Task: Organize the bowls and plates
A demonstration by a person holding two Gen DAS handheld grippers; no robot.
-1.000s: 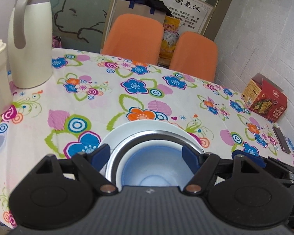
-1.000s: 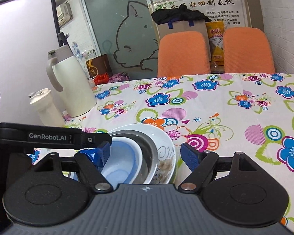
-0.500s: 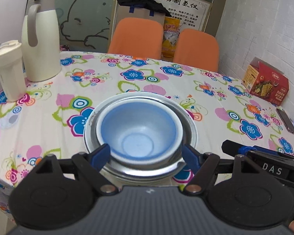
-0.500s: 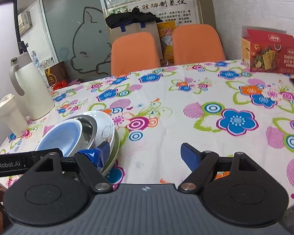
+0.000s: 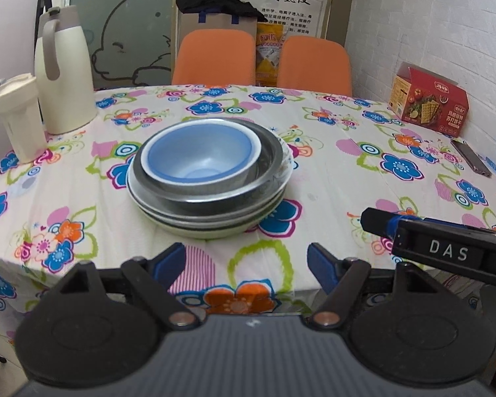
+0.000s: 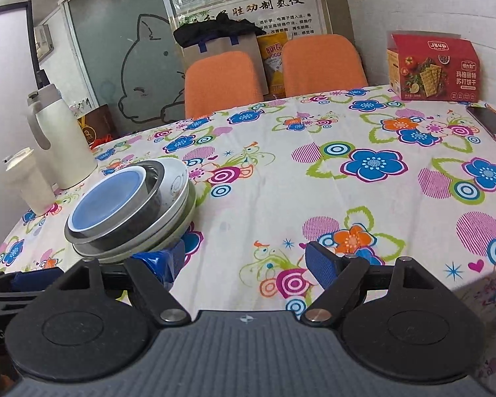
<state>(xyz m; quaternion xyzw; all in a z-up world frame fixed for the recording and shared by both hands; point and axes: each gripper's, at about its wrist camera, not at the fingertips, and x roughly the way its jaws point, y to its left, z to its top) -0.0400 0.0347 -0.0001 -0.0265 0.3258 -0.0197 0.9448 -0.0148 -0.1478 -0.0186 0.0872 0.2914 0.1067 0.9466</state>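
A blue bowl (image 5: pixel 198 155) sits nested in a steel bowl (image 5: pixel 264 178), which rests on stacked white plates (image 5: pixel 211 228) on the flowered tablecloth (image 5: pixel 347 165). My left gripper (image 5: pixel 246 264) is open and empty, near the table's front edge, short of the stack. My right gripper (image 6: pixel 246 261) is open and empty, to the right of the stack (image 6: pixel 132 208); part of it shows in the left wrist view (image 5: pixel 446 251).
A cream thermos jug (image 5: pixel 64 72) and a cream tumbler (image 5: pixel 20 122) stand at the left. A red cracker box (image 5: pixel 428 101) and a phone (image 5: pixel 471 157) lie at the right. Two orange chairs (image 5: pixel 215 59) stand behind the table.
Both grippers have pulled back from the stack toward the table's front edge. The left gripper was around the blue bowl's rim and is now clear of it. The stack has not moved.
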